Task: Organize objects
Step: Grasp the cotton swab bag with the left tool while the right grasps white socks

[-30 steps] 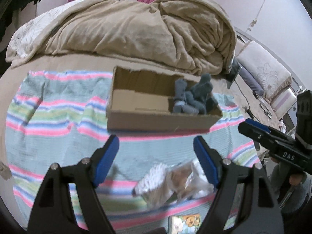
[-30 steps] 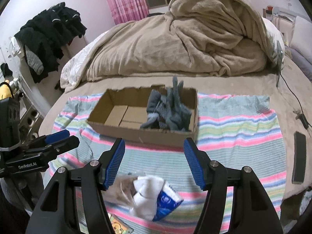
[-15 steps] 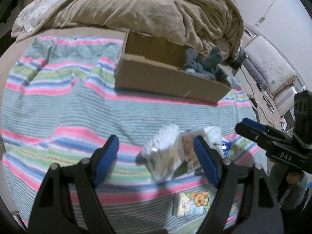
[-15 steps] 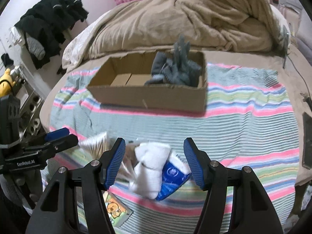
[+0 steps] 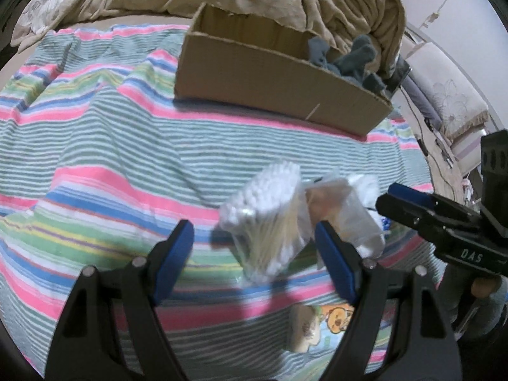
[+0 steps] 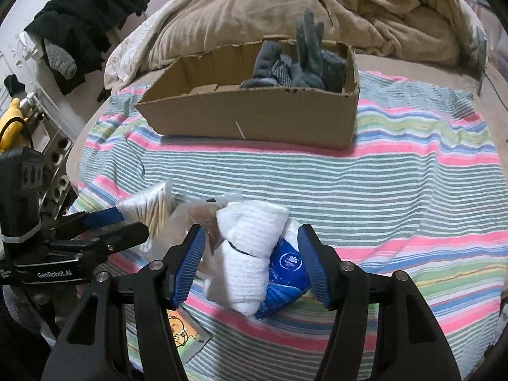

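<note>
A cardboard box (image 5: pixel 270 79) (image 6: pixel 254 114) sits on the striped blanket with grey gloves (image 6: pixel 298 63) in its right end. Nearer lie a clear pack of cotton swabs (image 5: pixel 270 219) (image 6: pixel 152 206), a clear bag (image 5: pixel 343 209), white rolled socks (image 6: pixel 250 247) and a blue tissue pack (image 6: pixel 285 270). My left gripper (image 5: pixel 254 260) is open, its fingers on either side of the swab pack. My right gripper (image 6: pixel 250 263) is open around the socks and tissue pack.
A small card with a cartoon bear (image 5: pixel 320 324) (image 6: pixel 181 333) lies at the blanket's near edge. A beige duvet (image 6: pixel 317 9) is heaped behind the box. Dark clothes (image 6: pixel 85 25) hang at the left; a charger cable (image 5: pixel 422 127) runs at the right.
Both grippers have dropped and moved in toward the small items. The swab pack and socks now sit between the fingers; the box has receded upward in both views.
</note>
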A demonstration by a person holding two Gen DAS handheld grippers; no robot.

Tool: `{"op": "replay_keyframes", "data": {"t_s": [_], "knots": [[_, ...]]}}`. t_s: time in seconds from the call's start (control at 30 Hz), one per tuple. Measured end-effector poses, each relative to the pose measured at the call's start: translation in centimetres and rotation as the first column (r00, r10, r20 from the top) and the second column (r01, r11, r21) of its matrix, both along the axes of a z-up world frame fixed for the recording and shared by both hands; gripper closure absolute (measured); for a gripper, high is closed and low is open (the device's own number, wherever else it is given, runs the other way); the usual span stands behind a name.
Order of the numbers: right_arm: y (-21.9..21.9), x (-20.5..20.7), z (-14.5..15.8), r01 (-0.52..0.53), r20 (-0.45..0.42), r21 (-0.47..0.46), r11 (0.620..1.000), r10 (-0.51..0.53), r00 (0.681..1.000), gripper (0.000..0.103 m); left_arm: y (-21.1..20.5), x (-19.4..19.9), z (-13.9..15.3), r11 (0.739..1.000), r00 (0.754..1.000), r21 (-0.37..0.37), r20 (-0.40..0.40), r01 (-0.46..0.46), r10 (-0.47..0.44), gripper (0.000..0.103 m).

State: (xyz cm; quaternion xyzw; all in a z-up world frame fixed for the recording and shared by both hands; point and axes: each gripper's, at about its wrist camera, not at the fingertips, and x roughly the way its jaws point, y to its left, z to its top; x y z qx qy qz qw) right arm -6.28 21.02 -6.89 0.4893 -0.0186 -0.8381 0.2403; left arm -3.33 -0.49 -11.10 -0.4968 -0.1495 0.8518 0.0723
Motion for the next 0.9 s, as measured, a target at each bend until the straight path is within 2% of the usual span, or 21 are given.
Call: {"op": "replay_keyframes", "data": {"t_s": [0.1,0.23,0.3,0.43,0.67,0.73,0.9], "knots": [[0.0,-0.2,-0.6,0.0,0.014,0.001,1.0,0.0,1.0,0.04,0.3,-0.3,-0.4,1.0,1.0,-0.015,-0.005,0.0,0.0,0.023],[-0.3,-0.5,-1.4,-0.018,0.026,0.012,1.0,0.017,1.0,0.049,0.7,-0.8,-0.9,1.0,1.0,-0.02,-0.015,0.013,-0.013,0.026],[-0.6,-0.5,-1.7,-0.028,0.026,0.015,0.999,0.028,0.999,0.054,1.1,-1.0,-1.0,0.999,0.999,-0.024,-0.027,0.032,-0.032,0.042],[-1.1,-0.5,-2.1,-0.047,0.02,0.018,0.999,0.046,0.999,0.062,1.4,-1.1,-0.9,0.999,0.998,-0.033,-0.045,0.038,-0.039,0.054],[-0.7,-0.4,-1.4,-0.049,0.005,0.004,0.999,0.049,0.999,0.067,1.1,-1.1,0.1,0.999,0.997,-0.015,-0.072,0.034,-0.035,0.059],[-0.7,-0.3,-1.0,-0.047,-0.005,0.0,0.999,0.047,0.999,0.071,1.0,-0.9,0.5,0.999,0.996,-0.014,-0.081,0.034,-0.036,0.062],[-0.6,-0.2,0.1,-0.04,-0.032,-0.008,0.999,0.039,0.999,0.072,0.6,-0.5,1.4,0.999,0.994,-0.019,-0.106,0.029,-0.031,0.064]]}}
